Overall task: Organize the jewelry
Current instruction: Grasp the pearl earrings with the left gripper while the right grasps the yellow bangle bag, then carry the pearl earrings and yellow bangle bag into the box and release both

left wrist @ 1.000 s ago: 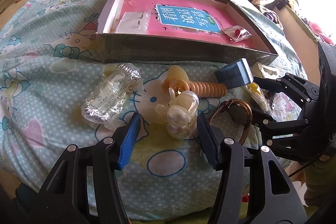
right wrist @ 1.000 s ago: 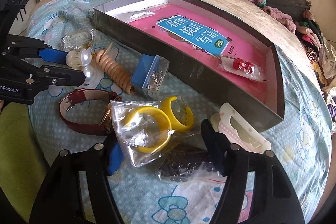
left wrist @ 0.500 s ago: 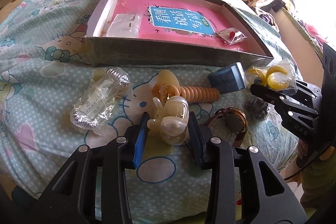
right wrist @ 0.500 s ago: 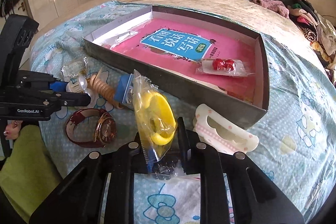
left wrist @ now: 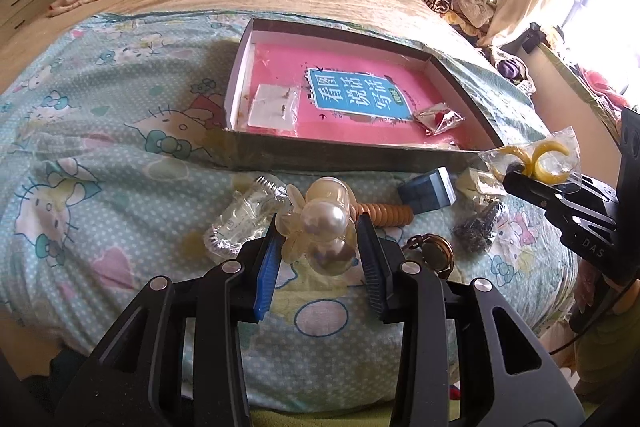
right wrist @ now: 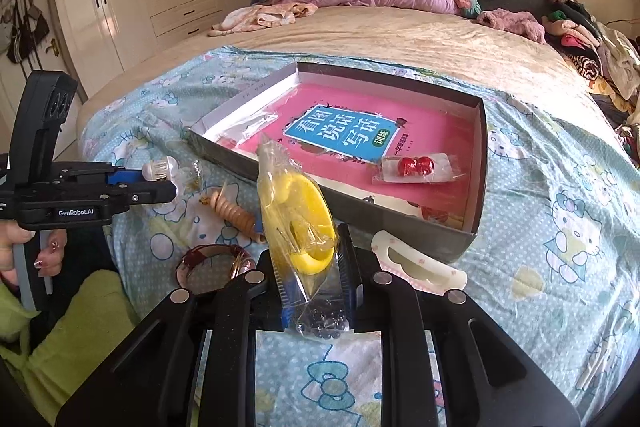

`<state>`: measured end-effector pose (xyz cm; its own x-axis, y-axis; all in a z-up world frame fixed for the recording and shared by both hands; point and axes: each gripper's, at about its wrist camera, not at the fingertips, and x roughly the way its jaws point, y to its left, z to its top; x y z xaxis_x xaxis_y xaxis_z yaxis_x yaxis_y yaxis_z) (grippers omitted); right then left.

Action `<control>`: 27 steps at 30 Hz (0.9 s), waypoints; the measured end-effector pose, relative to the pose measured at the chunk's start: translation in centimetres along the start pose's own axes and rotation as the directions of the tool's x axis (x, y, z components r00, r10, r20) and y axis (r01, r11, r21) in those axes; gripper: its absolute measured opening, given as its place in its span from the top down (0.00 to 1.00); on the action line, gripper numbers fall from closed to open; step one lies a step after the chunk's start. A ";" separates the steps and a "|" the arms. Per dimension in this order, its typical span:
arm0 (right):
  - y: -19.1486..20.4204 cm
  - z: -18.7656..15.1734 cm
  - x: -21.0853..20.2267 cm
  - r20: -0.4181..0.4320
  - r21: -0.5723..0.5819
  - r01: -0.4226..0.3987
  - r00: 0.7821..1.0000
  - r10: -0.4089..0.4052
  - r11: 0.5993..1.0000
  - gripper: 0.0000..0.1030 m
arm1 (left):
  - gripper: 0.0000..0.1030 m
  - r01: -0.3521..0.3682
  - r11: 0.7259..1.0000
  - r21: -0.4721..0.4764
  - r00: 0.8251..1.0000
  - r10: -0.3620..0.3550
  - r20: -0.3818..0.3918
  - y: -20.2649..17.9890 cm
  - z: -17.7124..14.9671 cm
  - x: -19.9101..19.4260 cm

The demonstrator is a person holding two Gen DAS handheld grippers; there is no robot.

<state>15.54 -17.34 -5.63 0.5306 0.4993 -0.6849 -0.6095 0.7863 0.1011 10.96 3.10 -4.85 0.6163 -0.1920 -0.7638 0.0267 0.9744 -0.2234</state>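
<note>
A cream pearl hair clip [left wrist: 324,219] hangs just above the bedspread with my left gripper [left wrist: 319,229] shut on it; in the right wrist view that gripper [right wrist: 170,185] shows at the left with the clip [right wrist: 160,169] at its tips. My right gripper [right wrist: 310,267] is shut on a clear bag of yellow rings [right wrist: 296,203], held upright off the bed. From the left wrist view the same gripper [left wrist: 516,183] and bag [left wrist: 536,159] sit at the right. Beyond both lies a shallow grey box [left wrist: 360,157] lined with a pink book, holding a white earring card [left wrist: 274,107] and a bagged red piece [right wrist: 416,167].
On the Hello Kitty bedspread lie a clear packet [left wrist: 244,219], a wooden bead bracelet [left wrist: 388,215], a small blue box [left wrist: 428,191], a watch [left wrist: 434,251], a bag of dark beads [left wrist: 476,231] and a white hair clip [right wrist: 416,263]. Clothes are piled at the bed's far end.
Both grippers have shut, the left on the pearl clip and the right on the bag of yellow rings. Both then rose, lifting their pieces off the bed.
</note>
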 end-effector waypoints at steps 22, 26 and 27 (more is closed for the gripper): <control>-2.4 2.3 -2.5 0.107 0.067 0.049 0.993 -0.056 0.997 0.83 | 0.72 -0.011 1.000 0.006 0.998 0.010 0.069 -0.1 2.8 -1.3; -2.7 2.6 -2.4 0.111 0.073 0.053 0.992 -0.061 0.996 0.83 | 0.72 -0.015 1.000 0.017 0.997 0.014 0.079 -0.4 3.5 -1.1; -2.8 2.6 -2.4 0.113 0.074 0.052 0.992 -0.060 0.996 0.83 | 0.72 -0.016 1.000 0.019 0.997 0.014 0.081 -0.5 3.8 -1.1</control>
<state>17.52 -19.73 -2.37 0.6292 0.4895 -0.6038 -0.5363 0.8356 0.1185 13.25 3.27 -1.67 0.6784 -0.1678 -0.7152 0.0321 0.9794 -0.1994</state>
